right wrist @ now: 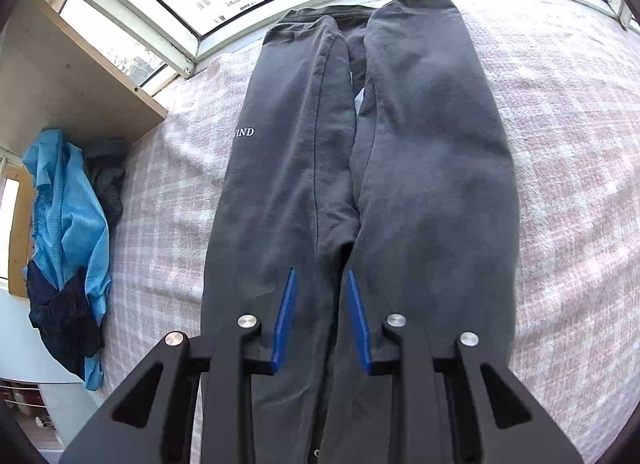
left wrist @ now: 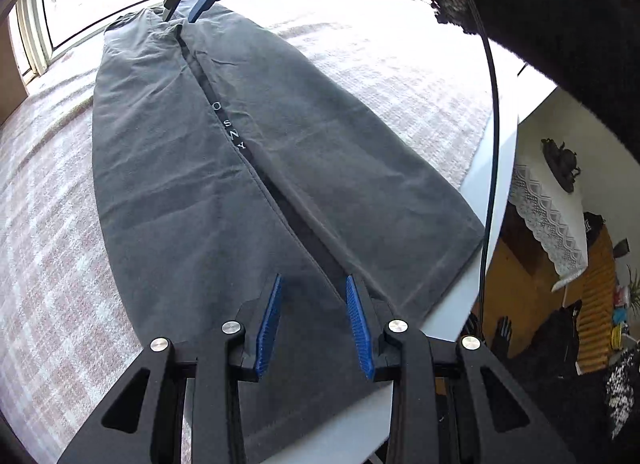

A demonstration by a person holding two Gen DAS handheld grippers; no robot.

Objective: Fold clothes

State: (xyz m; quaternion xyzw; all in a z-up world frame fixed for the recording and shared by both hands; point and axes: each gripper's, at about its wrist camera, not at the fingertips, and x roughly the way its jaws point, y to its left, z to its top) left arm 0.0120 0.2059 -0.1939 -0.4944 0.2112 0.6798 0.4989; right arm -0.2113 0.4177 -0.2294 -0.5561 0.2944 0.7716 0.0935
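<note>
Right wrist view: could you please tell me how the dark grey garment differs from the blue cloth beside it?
The dark grey garment lies spread out long and fairly smooth, while the blue cloth is crumpled in a heap. The dark grey garment sits in the middle of the checked blanket; the blue cloth is at its left edge. The dark grey garment carries white lettering; the blue cloth shows none. Both are soft fabric.

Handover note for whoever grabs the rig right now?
Left gripper: open, empty, above the grey garment where its folded-in sides meet.
Right gripper: open, empty, also above the garment.
Garment lies flat on the checked bedcover.
Done: both sides folded to the middle.
Left: probably fold it end to end, then start on the pile of clothes at the bed's edge.
</note>
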